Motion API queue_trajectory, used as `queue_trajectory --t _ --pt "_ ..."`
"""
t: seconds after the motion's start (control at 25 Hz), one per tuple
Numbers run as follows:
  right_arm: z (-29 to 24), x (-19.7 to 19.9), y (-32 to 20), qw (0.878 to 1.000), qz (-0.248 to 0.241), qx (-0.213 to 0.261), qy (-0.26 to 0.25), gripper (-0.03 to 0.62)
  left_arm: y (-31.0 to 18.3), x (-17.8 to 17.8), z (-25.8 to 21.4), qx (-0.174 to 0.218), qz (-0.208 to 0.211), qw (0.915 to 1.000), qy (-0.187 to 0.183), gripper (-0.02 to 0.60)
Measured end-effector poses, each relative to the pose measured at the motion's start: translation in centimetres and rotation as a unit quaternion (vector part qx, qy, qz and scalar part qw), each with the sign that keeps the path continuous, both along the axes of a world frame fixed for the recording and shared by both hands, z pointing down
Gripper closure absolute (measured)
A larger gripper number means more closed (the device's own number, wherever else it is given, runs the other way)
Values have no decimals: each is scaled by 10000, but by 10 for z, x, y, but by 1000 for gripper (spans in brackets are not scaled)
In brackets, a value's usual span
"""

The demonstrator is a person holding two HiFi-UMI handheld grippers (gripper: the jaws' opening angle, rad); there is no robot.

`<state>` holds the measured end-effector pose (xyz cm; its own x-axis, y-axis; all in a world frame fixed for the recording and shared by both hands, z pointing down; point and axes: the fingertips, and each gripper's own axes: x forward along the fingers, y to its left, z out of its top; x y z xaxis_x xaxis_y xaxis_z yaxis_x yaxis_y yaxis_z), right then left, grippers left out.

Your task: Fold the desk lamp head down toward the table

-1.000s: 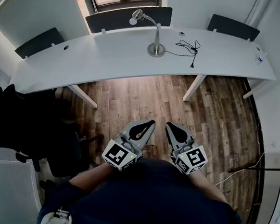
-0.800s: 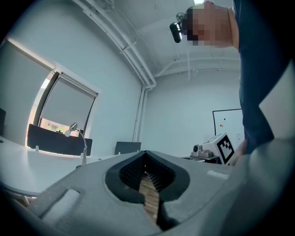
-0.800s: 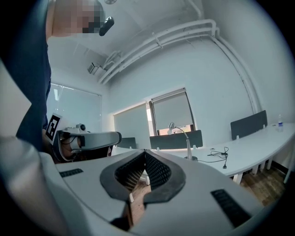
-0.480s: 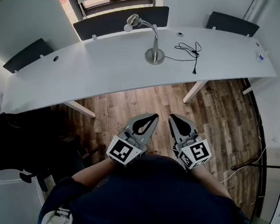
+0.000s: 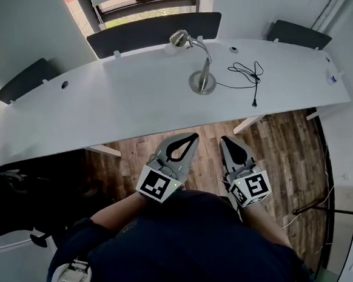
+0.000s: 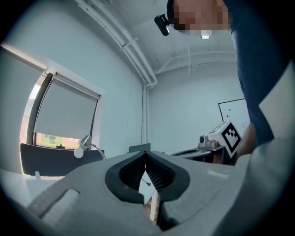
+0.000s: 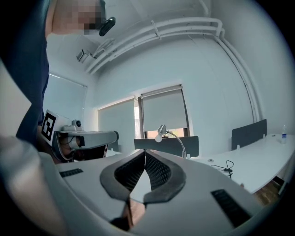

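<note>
Jaws are clenched empty on your left gripper (image 5: 190, 138) and right gripper (image 5: 227, 141), well short of the lamp (image 5: 203, 82) on the surface (image 5: 101, 107); shoving its head that way could topple it.

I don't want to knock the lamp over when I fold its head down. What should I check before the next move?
1. Left gripper free: ok, jaws together, nothing between them.
2. Right gripper free: ok, jaws together, empty.
3. Lamp head in reach: not ok, both grippers hang over the floor, short of the desk.
4. Head raised, base flat on the desk: ok.
5. Cord clear of the head's side: ok, it lies right of the base.
6. Base heavy enough to stay put: cannot tell.
</note>
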<state>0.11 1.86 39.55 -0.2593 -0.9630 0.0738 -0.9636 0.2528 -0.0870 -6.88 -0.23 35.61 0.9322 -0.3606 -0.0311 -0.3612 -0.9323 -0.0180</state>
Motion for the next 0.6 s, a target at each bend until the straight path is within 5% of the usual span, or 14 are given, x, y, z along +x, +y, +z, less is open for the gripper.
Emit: queue_trajectory --t 0.6 --pt "11 60 -94 9987 -477 -137 -148 583 -90 55 3 -62 -530 9981 -292 575"
